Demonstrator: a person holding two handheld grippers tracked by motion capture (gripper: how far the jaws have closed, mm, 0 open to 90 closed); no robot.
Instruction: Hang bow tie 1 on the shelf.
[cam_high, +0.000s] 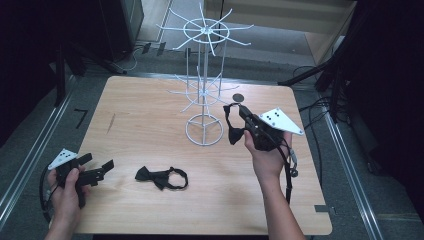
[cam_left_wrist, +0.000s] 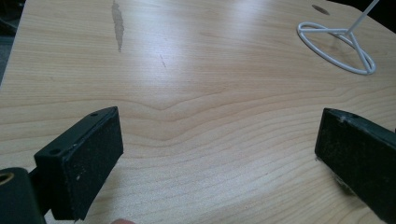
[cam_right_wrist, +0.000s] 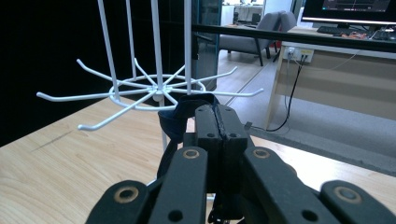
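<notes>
A white wire rack (cam_high: 204, 90) with two tiers of radiating hooks stands on the wooden table (cam_high: 140, 115). My right gripper (cam_high: 241, 111) is shut on the strap of a black bow tie (cam_high: 232, 127), held up just right of the rack's lower hooks (cam_right_wrist: 154, 91). In the right gripper view the jaws are pressed together with the dark strap (cam_right_wrist: 180, 114) looping out ahead of them. A second black bow tie (cam_high: 161, 177) lies flat on the table near the front. My left gripper (cam_high: 100, 167) rests at the front left, open, with bare wood between its pads (cam_left_wrist: 88, 158).
The rack's ring base (cam_left_wrist: 338, 49) sits on the table's middle back. A dark round hole (cam_high: 238, 97) marks the table near the rack. Cables and dark stands (cam_high: 320, 80) surround the table on the floor. A desk and chair (cam_right_wrist: 261, 32) show beyond.
</notes>
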